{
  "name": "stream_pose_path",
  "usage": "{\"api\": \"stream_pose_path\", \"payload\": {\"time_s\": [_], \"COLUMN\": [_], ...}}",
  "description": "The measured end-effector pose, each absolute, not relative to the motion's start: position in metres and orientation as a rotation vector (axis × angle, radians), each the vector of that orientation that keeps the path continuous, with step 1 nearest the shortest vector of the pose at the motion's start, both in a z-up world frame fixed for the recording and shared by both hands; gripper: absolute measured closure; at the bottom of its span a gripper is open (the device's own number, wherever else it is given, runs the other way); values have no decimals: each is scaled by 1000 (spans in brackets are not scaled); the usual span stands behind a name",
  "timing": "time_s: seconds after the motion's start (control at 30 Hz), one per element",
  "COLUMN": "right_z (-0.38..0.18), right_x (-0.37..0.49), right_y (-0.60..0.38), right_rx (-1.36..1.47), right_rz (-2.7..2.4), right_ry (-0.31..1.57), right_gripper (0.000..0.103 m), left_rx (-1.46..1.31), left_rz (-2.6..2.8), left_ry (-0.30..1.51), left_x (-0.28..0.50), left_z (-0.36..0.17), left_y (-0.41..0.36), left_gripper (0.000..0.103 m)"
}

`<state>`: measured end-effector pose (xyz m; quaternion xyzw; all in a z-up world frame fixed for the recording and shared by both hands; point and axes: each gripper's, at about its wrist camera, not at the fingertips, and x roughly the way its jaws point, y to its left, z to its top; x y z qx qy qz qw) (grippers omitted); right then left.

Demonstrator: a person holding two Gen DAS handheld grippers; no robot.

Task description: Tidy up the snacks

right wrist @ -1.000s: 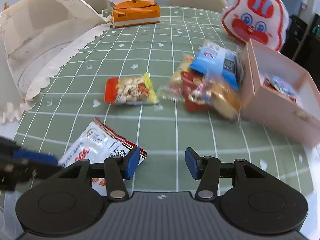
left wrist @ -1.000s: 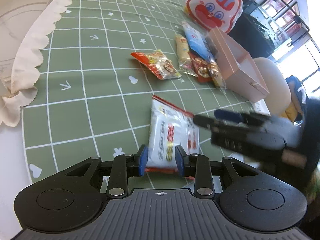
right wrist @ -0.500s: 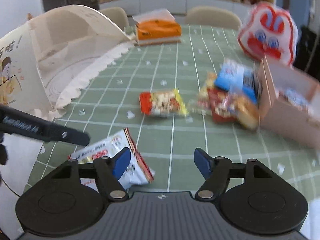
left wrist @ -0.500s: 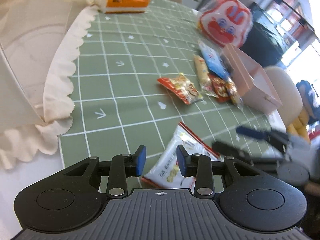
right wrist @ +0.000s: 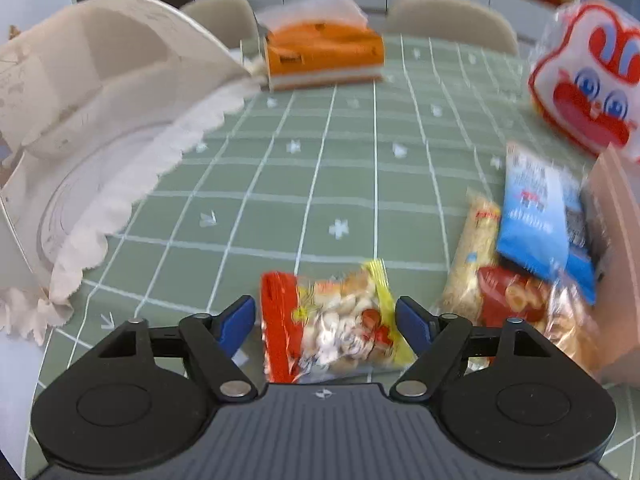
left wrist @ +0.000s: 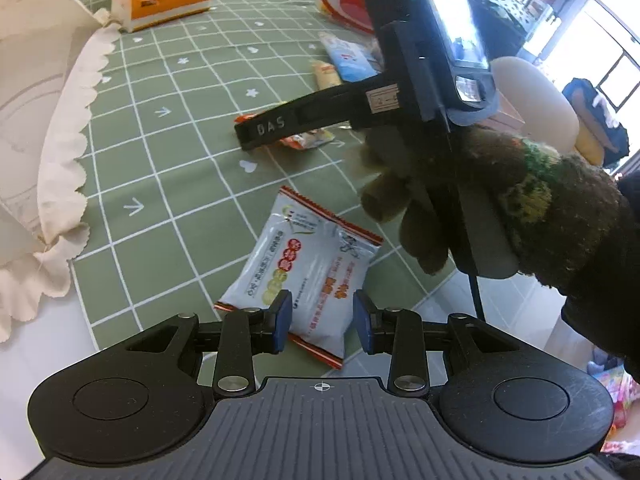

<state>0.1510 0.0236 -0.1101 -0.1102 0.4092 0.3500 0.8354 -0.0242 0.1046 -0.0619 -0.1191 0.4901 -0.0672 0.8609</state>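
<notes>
Right wrist view: most of the sorting is undone, as far as I can judge. The pink box (right wrist: 616, 216) sits at the right edge of the bench (right wrist: 320, 184); only its near wall shows, contents not visible here. Loose snacks lying outside it:
- mixed-cracker packet (right wrist: 332, 324), red-and-yellow clear film, flat on the cloth
- blue packet (right wrist: 536, 216), leaning on the pile just beside the box wall
- long tan cracker sleeve (right wrist: 476, 256), touching the blue one
- red-and-clear packet (right wrist: 520, 304), under the blue one
- white packet (left wrist: 312, 268) with red trim, well apart from the rest near the bench edge, seen from the left wrist

Right gripper (right wrist: 325, 320): jaws wide and opening, straddling the cracker packet. Pads are clear of it on both sides, nothing held. Looks like the next pick.

Left gripper (left wrist: 320, 322): part open, above the lower end of the white packet. Gap visible either side, pads don't look to be pressing, so I read it as not gripping.

Cracker packet looks thin, crinkly and lumpy, so probably slippery and easy to crush. White packet is a flat sealed pouch with a serrated top edge.

Also on the bench: orange tissue box (right wrist: 324, 56), rabbit-face bag (right wrist: 584, 92), lace-edged cover (right wrist: 100, 148). Not obviously part of the job.
</notes>
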Motion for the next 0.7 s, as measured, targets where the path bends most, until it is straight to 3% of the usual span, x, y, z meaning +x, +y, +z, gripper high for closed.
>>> {"api": "stream_pose_path", "payload": {"time_s": [0.07, 0.17, 0.37, 0.47, 0.57, 0.7], "right_z": [-109, -107, -108, -111, -115, -121], "right_x": [145, 129, 90, 74, 68, 62], "right_y": [15, -4, -68, -101, -125, -152], "right_rx": [-236, -276, -386, -428, -399, -264], "right_rz": [749, 757, 722, 686, 623, 547], "right_ry": [859, 848, 788, 762, 770, 786], "right_gripper": [48, 49, 49, 37, 34, 31], "left_rx": [-241, -221, -66, 51, 136, 150], "left_rz": [-140, -127, -170, -178, -180, -242], "left_ry": [1031, 1035, 993, 1020, 999, 996], "left_x": [-24, -23, -26, -20, -15, -12], "left_z": [-63, -66, -63, -71, -74, -76], "left_y": [104, 105, 91, 73, 58, 45], "left_gripper": [66, 66, 66, 65, 64, 43]}}
